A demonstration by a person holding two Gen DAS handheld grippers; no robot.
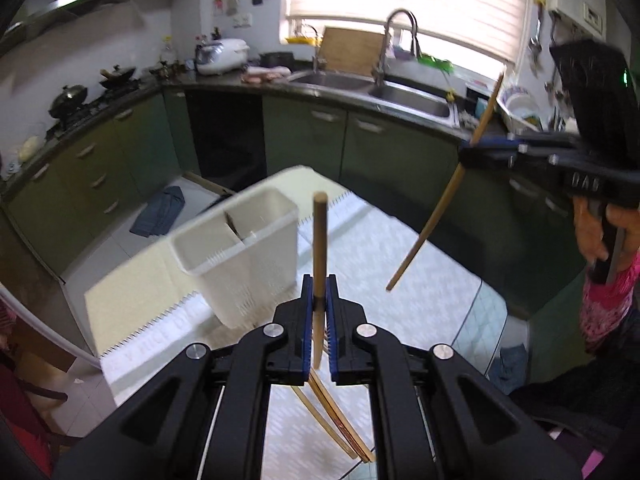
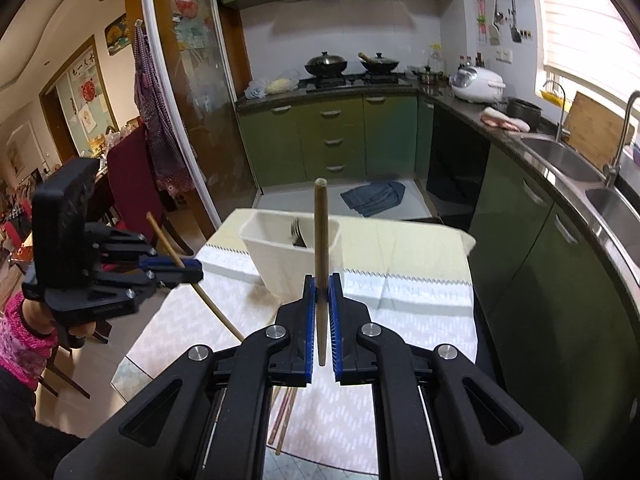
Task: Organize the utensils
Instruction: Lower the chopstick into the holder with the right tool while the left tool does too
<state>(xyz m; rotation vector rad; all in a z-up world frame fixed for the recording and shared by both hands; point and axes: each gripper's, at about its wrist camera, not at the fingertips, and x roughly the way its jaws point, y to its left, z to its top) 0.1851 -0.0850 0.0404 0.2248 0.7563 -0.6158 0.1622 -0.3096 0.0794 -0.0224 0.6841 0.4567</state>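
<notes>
A: What is the left claw point(image 1: 319, 312) doing?
B: It is pinching a wooden chopstick point(image 1: 319, 248) that stands upright between its blue pads.
A: And the right claw point(image 2: 321, 312)?
B: It is pressed onto a second chopstick point(image 2: 321, 240), also upright.
A: Where is the holder?
B: The white utensil holder point(image 1: 244, 256) stands on the desk point(image 1: 400, 264) just ahead of the left claw, slightly left; cutlery shows inside.
A: Anything below the claws?
B: More loose chopsticks point(image 1: 336, 424) lie on the desk's cloth under the left claw.
</notes>
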